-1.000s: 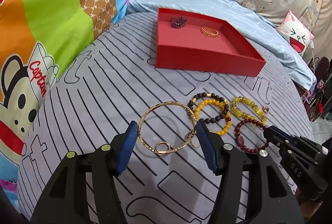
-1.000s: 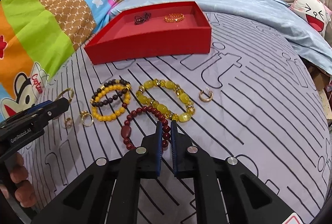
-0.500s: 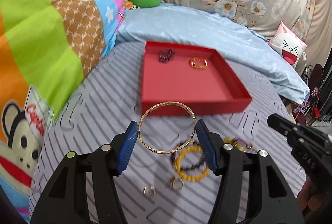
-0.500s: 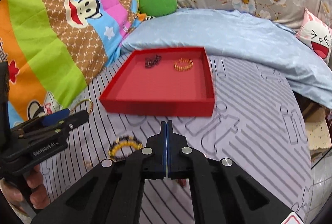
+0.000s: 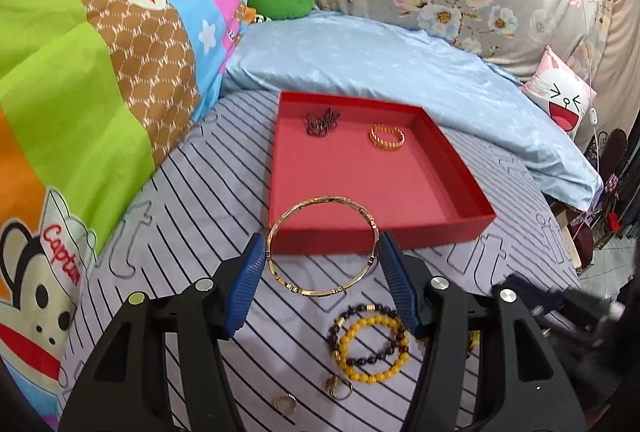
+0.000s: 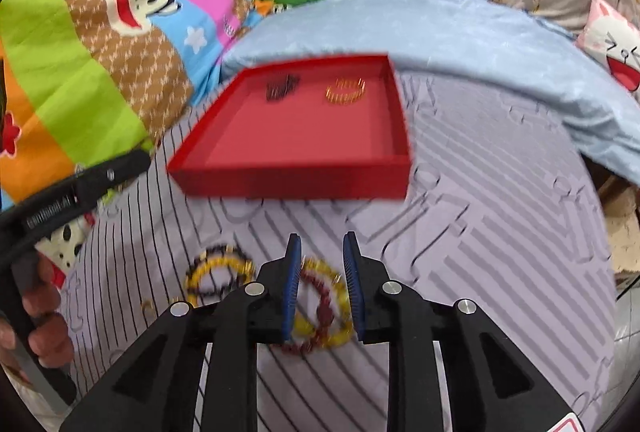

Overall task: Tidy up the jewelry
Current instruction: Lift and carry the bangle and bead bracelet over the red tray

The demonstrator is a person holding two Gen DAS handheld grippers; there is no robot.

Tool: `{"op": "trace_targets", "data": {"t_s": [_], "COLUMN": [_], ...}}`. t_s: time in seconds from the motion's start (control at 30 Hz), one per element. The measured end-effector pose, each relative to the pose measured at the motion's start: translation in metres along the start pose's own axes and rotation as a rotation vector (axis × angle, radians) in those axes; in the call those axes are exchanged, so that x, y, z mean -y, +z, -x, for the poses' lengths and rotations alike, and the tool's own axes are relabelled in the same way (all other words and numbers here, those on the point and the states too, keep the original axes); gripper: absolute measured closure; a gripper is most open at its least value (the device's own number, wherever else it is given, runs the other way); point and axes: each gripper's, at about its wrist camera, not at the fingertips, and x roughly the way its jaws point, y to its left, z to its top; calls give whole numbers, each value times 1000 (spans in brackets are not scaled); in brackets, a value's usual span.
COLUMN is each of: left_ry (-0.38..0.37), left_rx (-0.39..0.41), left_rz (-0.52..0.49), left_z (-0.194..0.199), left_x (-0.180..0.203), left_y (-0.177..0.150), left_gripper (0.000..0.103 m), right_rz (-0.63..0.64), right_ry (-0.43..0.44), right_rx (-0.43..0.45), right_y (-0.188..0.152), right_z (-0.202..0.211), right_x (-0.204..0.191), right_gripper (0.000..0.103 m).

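At the bottom of the left wrist view we see the left gripper (image 5: 322, 264) with its blue pads about half open and pressed on either side of a thin gold bangle (image 5: 322, 246), which hangs lifted above the striped grey bedsheet (image 5: 168, 232) at the centre of the frame, its far edge overlapping the near wall of the red tray (image 5: 452, 232). Below it, at lower centre, a dark beaded bracelet (image 5: 340, 320) and a yellow beaded bracelet (image 5: 374, 348) lie overlapping on the sheet, with two small gold rings (image 5: 338, 386) just in front of them near the bottom edge. In the right wrist view, which is blurred, the right gripper (image 6: 320, 252) sits at lower centre with its jaws a little apart, having just been opening, and nothing is pinched between them; beneath them on the sheet lie a dark red beaded bracelet (image 6: 320, 312) and a pale yellow beaded bracelet (image 6: 334, 336), overlapping. At the left edge of that view a hand (image 6: 44, 328) grips the other tool's handle. Farther up, in the tray's far part, rest a dark tangled chain (image 5: 322, 121) on the left and a gold link bracelet (image 5: 386, 137) on the right. Beyond the tray lies a light blue quilt (image 5: 380, 59), with a cartoon monkey blanket (image 5: 100, 51) filling the upper left.
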Motion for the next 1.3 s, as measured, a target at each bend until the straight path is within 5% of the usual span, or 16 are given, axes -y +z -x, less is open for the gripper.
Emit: {"op": "trace_targets", "data": {"t_s": [0.3, 0.73, 0.97, 1.3], "left_ry": [-1, 0, 1, -10], "left_rx": [-32, -38, -9, 30], "left_rz": [2, 8, -11, -62], "left_z": [1, -1, 0, -30], "left_x": [2, 2, 4, 16], "left_y": [-20, -22, -6, 59], "left_gripper": [47, 47, 47, 47], "right_rz": [-20, -21, 26, 85], "right_ry": [-5, -19, 14, 28], "right_rx": [-84, -53, 42, 169], "right_y": [-31, -25, 15, 110], "right_z": [-27, -21, 10, 24], "right_x": [-1, 2, -9, -13], "right_gripper": [81, 91, 91, 91]}}
